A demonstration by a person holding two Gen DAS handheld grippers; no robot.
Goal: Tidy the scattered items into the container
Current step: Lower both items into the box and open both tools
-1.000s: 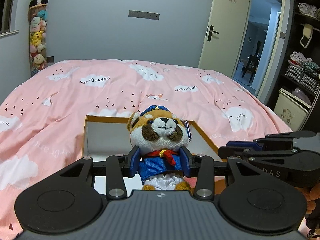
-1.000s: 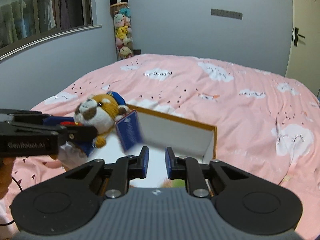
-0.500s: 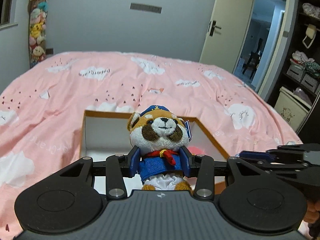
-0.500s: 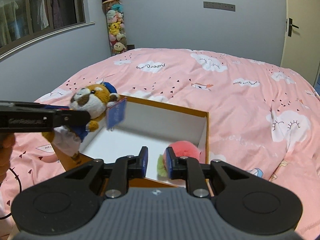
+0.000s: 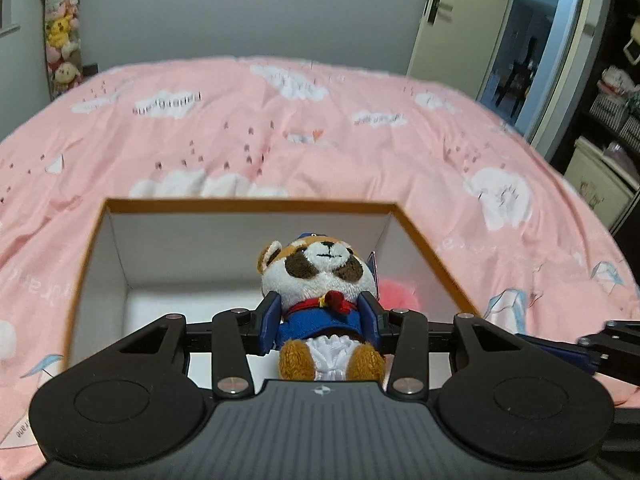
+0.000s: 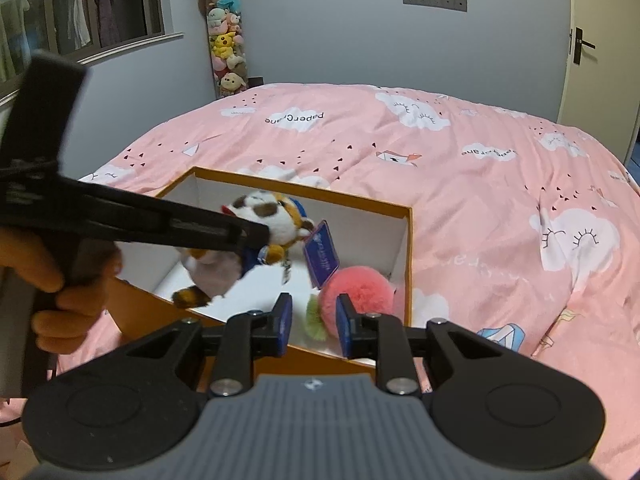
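Grey wall (image 6: 320,40), pink cloud-print bed (image 6: 440,152), open doorway (image 5: 524,40), window (image 6: 80,12)

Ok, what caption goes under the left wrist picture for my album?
Left tool squeezing a sailor plush over the open box on the pink bed.

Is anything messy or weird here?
Not really. The left gripper holds the plush toy over the open box, not dropped yet. A pink pompom already lies inside. Nothing looks spilled or broken.
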